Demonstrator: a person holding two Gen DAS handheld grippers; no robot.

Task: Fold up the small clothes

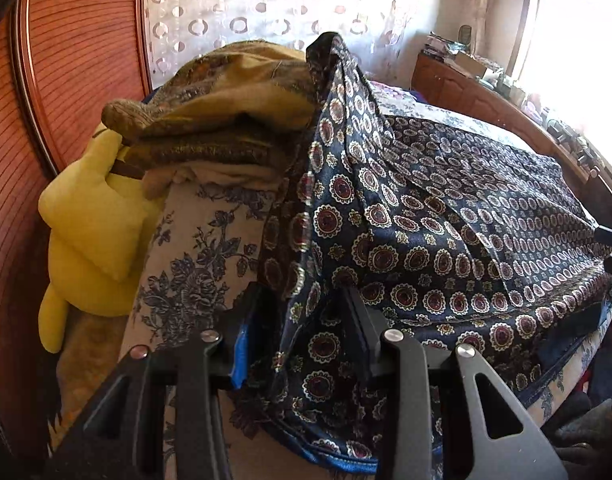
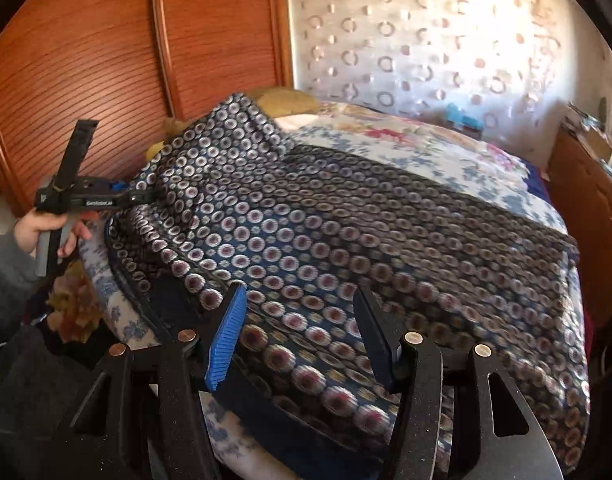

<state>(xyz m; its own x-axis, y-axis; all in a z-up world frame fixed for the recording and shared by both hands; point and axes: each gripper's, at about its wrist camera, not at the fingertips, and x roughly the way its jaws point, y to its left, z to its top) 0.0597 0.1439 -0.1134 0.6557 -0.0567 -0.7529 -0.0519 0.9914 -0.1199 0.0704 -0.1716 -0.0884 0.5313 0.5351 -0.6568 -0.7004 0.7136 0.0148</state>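
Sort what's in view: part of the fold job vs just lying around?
In the job:
- patterned navy cloth spread on the bed
- left tongs, cloth bunched between their fingers
- right tongs, open over the cloth's near edge

Lying about:
- yellow plush toy
- olive folded pile
- floral bedspread
- wooden wardrobe

Black hand-held gripper (image 2: 301, 332), blue pad (image 2: 225, 338); grey sleeve (image 2: 5, 268).
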